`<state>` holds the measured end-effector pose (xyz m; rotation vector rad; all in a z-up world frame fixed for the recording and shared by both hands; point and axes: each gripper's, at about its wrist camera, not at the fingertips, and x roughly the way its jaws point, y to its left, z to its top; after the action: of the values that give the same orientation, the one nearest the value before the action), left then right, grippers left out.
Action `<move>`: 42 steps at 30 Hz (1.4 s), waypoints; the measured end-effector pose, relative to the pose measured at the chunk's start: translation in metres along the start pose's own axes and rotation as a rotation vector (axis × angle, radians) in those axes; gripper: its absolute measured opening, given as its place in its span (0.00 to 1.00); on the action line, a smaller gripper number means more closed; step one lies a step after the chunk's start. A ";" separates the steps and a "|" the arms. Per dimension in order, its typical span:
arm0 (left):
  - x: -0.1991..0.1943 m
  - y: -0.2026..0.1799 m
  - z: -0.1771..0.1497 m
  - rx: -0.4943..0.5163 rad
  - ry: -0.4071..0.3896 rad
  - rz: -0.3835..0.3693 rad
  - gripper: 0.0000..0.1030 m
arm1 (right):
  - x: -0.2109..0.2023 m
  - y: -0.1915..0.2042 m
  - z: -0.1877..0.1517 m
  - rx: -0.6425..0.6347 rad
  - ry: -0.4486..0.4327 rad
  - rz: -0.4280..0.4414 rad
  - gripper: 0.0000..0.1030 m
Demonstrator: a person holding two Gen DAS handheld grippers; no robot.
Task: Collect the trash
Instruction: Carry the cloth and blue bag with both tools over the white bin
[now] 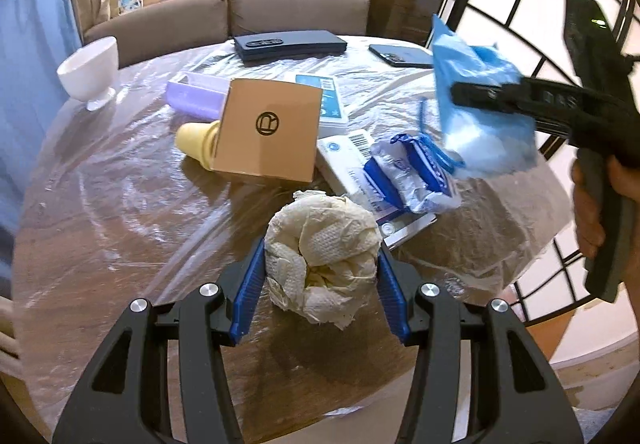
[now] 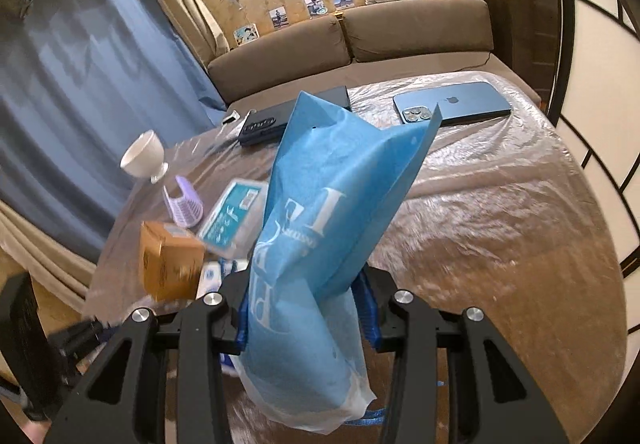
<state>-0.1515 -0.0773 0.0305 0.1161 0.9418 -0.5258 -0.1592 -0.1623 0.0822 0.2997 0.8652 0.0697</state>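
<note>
Trash in both grippers right now. Left gripper (image 1: 320,276) has its blue fingers (image 1: 250,296) clamped on either side of a crumpled wad of off-white paper towel (image 1: 322,264), held just over the plastic-covered round wooden table (image 1: 120,204). Right gripper (image 2: 304,320) is pinched narrow on a floppy light-blue plastic bag with white lettering (image 2: 320,228), which sits up off the table, flopping past the fingers both ways.

What could go wrong, I'd guess: the bag is thin and slick and only a fold of it is pinched, so a quick swing could let it slide out. The towel wad is squishy, so it could compress and drop if the squeeze eases. Loose bag ends could also snag the brown cardboard box (image 1: 268,132) or the blue-and-white wrapper (image 1: 412,180) nearby.

Looks-wise: the towel is wrinkled, embossed and faintly yellowed; the bag is creased and semi-translucent at the bottom.
</note>
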 end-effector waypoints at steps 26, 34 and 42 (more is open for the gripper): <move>-0.028 -0.020 -0.034 0.054 0.043 0.142 0.52 | -0.037 0.044 -0.096 -0.178 0.116 -0.134 0.39; -0.036 -0.031 -0.047 0.070 0.048 0.147 0.52 | -0.047 0.055 -0.115 -0.227 0.121 -0.154 0.38; -0.043 -0.038 -0.063 0.067 0.064 0.138 0.52 | -0.053 0.065 -0.128 -0.273 0.129 -0.148 0.38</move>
<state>-0.2368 -0.0736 0.0324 0.2582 0.9713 -0.4282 -0.2871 -0.0804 0.0620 -0.0250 0.9911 0.0687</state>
